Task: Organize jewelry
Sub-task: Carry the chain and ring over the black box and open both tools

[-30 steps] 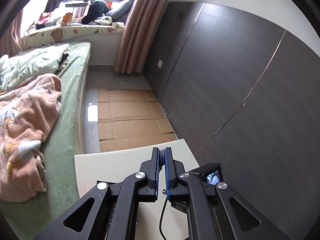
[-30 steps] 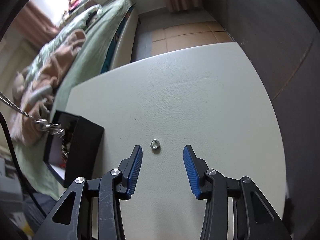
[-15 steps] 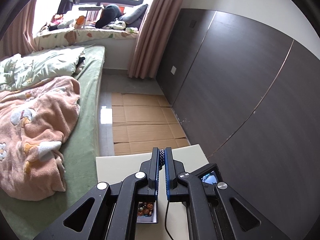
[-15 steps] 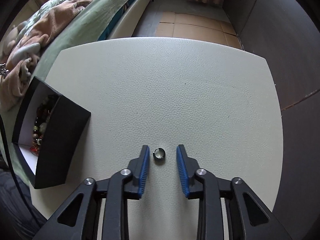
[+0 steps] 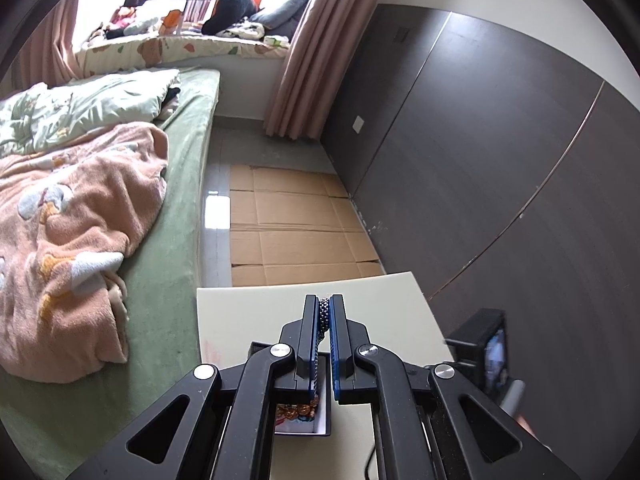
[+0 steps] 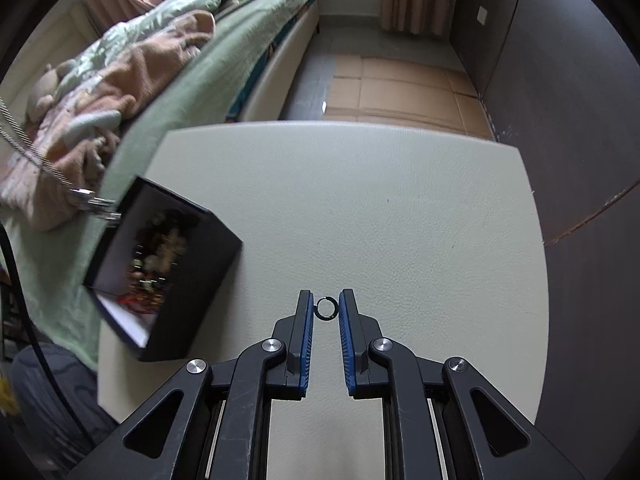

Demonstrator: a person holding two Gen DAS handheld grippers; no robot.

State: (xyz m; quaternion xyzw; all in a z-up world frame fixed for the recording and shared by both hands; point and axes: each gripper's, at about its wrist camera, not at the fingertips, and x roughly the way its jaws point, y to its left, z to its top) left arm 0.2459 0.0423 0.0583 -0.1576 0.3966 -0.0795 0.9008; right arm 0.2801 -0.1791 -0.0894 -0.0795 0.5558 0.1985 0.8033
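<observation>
My left gripper is shut on a silver chain necklace and holds it above the open black jewelry box. In the right wrist view the chain's hanging end with its clasp dangles at the box's far left rim. The black box holds beaded jewelry and stands on the white table. A small silver ring sits between the fingers of my right gripper, which has closed onto its sides.
A bed with a green sheet and pink blanket lies left of the table. A dark panelled wall runs along the right. Flattened cardboard covers the floor beyond the table. A black cable hangs at the left.
My right gripper has closed in from wide open to the ring's sides. My left gripper has carried the necklace over the box, whose inside now shows below it.
</observation>
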